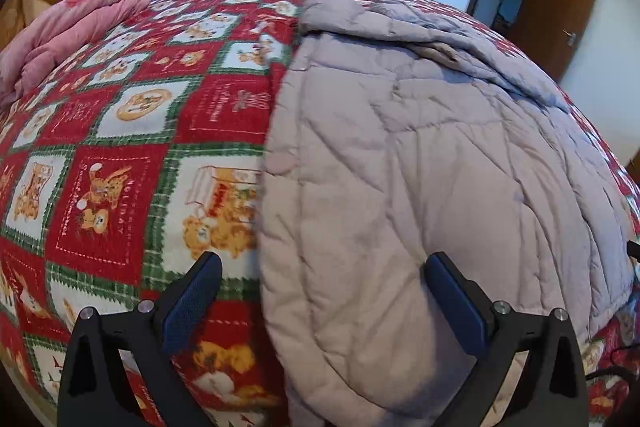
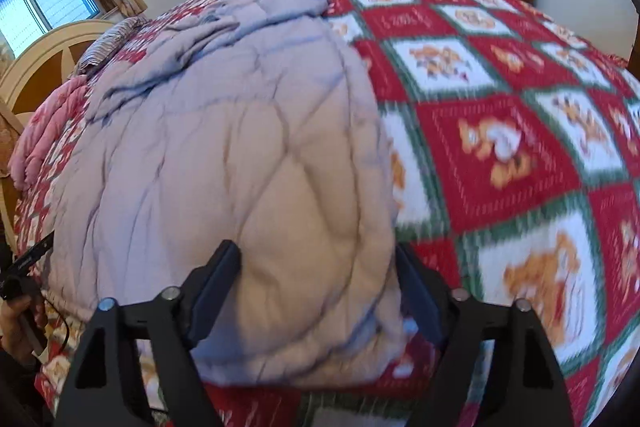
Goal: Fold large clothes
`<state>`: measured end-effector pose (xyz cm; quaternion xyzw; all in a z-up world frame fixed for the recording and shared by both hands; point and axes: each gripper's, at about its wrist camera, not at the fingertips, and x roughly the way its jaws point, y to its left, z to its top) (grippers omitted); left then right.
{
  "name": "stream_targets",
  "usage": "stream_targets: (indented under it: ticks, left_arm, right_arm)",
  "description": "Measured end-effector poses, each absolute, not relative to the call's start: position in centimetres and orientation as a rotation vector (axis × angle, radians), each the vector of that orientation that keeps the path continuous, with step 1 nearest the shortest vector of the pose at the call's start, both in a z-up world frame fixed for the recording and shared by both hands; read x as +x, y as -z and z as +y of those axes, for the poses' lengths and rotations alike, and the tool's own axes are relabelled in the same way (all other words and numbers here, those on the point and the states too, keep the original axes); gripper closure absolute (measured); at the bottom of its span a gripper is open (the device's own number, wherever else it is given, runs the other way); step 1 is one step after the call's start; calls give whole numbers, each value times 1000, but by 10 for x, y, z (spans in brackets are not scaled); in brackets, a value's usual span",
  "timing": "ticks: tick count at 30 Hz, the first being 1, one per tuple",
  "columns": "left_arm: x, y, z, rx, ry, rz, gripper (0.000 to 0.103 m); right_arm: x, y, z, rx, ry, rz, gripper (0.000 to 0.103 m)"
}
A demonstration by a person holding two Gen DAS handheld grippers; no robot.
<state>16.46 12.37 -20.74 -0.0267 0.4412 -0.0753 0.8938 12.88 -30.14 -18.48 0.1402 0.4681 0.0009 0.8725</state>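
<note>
Spread across the bed's teddy-bear bedspread (image 1: 132, 131) lies the lilac quilted coat (image 1: 400, 167), both tongs (image 1: 322, 291) (image 2: 318, 281) gaping at its hem, so a shallow pinch risks slipping off the puffy padding.

The right wrist view is smeared by motion: the bear prints on the bedspread (image 2: 520, 155) at the right cannot be read. The near edge of the quilted coat (image 2: 248, 187) hides part of the right gripper's (image 2: 316, 267) right finger. In the left wrist view the coat (image 1: 420, 187) runs off the near edge and covers the bedspread (image 1: 140, 147) beneath it. The far door (image 1: 560, 11) is cut by the lens rim, and its red mark is too small to read.
</note>
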Motion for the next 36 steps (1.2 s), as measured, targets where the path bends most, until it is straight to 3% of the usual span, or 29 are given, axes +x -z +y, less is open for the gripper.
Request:
stream_targets:
  ticks: [7,9,11,15,21,36]
  left_arm:
    - [153,205,124,-108,199,914,29]
    - [151,203,123,-118,218,917,46]
    - [150,200,123,-109,216,913,56]
    - [146,191,125,-104,221,894,82]
    - [140,160,132,-115,262,823,92]
    - [97,50,158,-215,422,593,95]
  right_arm:
    - [109,193,-300,335,-38,952,43]
    - [108,192,-297,328,-54,945,56]
    - [108,189,-294,328,-79,934,72]
    - [104,183,-293,329,-92,908,79]
    - [96,166,-297,380,-144,847,89]
    - [59,70,-303,436,-251,617,90]
